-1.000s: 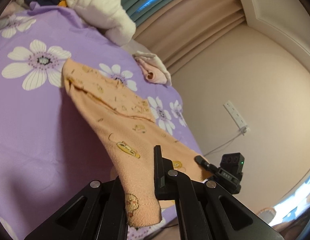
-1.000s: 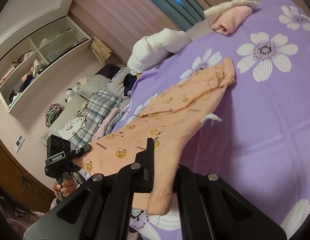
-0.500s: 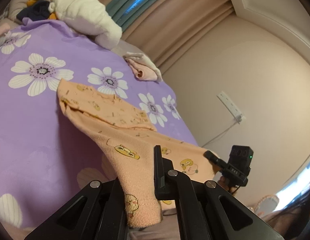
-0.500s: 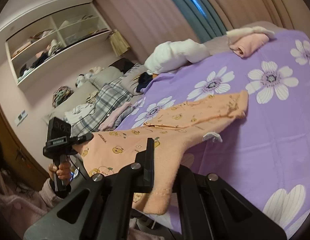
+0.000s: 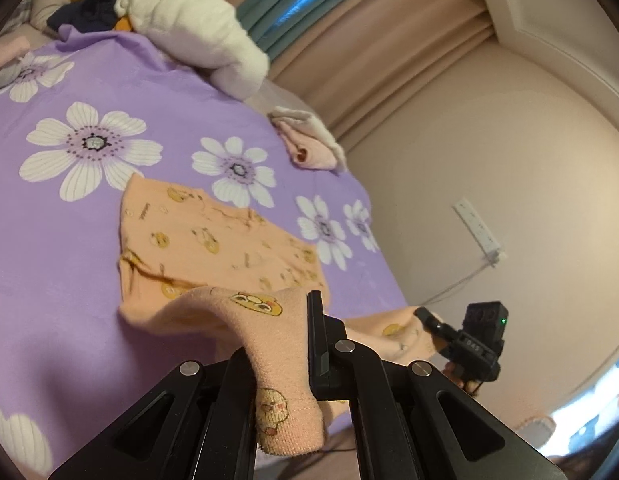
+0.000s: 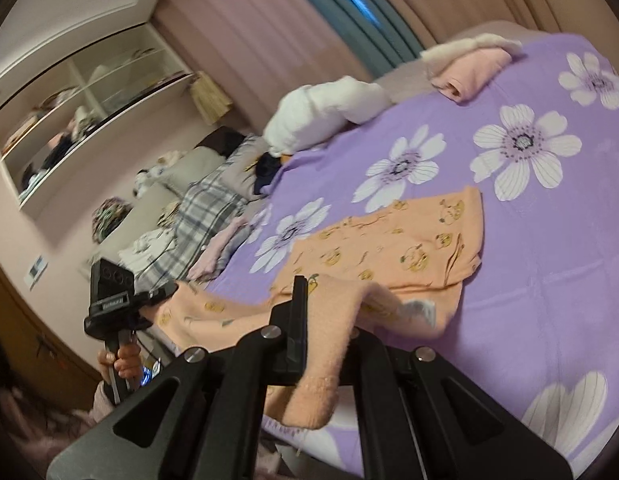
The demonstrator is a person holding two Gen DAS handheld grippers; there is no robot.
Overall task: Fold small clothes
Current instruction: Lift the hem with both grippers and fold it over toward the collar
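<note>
Left black two-finger gripper [image 5: 285, 364]: jaws clamped on one cuffed end of a small peach knit garment printed with yellow cartoon chicks [image 5: 213, 240]. Right black two-finger gripper [image 6: 325, 336]: jaws likewise pinched shut on the garment's other near end, cloth draping out below the fingers. Garment: far half lying flat on the purple bedsheet with large white flowers [image 5: 61, 272], near half lifted and doubling back over it. Step in hand, as judged: carrying the near edge across to meet the far edge. Best done with both ends kept level and the cloth lightly taut between them, then lowered so edge meets edge before release; uneven travel would skew the fold. Edges: the bed's near edge runs just below both grippers; a bare pink wall lies to the right in the left view. Open room: broad bare sheet beyond and beside the garment. Obstacles well apart: rolled white fabric bundle [image 5: 197, 28] and folded pink-and-cream cloth [image 5: 309, 144] at the far side.
</note>
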